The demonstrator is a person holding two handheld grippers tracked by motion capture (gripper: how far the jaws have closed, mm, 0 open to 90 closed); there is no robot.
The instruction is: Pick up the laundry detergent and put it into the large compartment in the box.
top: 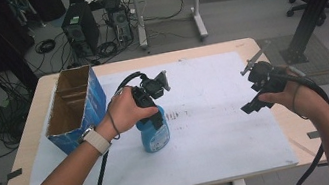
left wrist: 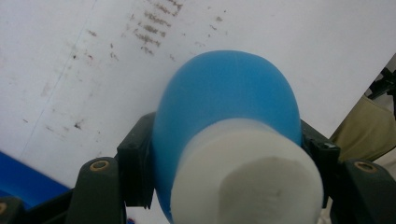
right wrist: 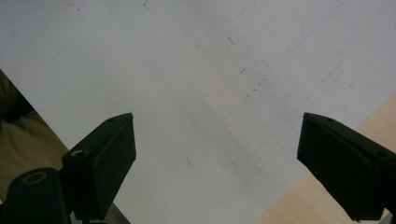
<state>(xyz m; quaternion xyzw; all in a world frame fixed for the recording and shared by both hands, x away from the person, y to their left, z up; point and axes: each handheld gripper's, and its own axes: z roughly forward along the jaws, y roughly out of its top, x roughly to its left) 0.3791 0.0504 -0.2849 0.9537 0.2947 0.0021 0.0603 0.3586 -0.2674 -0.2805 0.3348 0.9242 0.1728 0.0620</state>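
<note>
A blue plastic bottle [top: 155, 135] with a white cap stands upright on the white sheet [top: 220, 134], left of the table's middle. My left gripper [top: 153, 116] comes down on it from above and is shut on its upper part. In the left gripper view both black jaws press the blue shoulder of the bottle [left wrist: 224, 102] from either side, just below the white cap [left wrist: 247, 172]. My right gripper [top: 253, 97] hovers above the right side of the sheet. In the right gripper view it [right wrist: 217, 154] stands open, with bare sheet between its jaws.
A blue cardboard box [top: 75, 108] with an open top and inner dividers stands at the table's left, close to my left forearm. The wooden table edge [top: 307, 142] borders the sheet on the right. Beyond the table are computer towers [top: 81, 30], cables and a desk.
</note>
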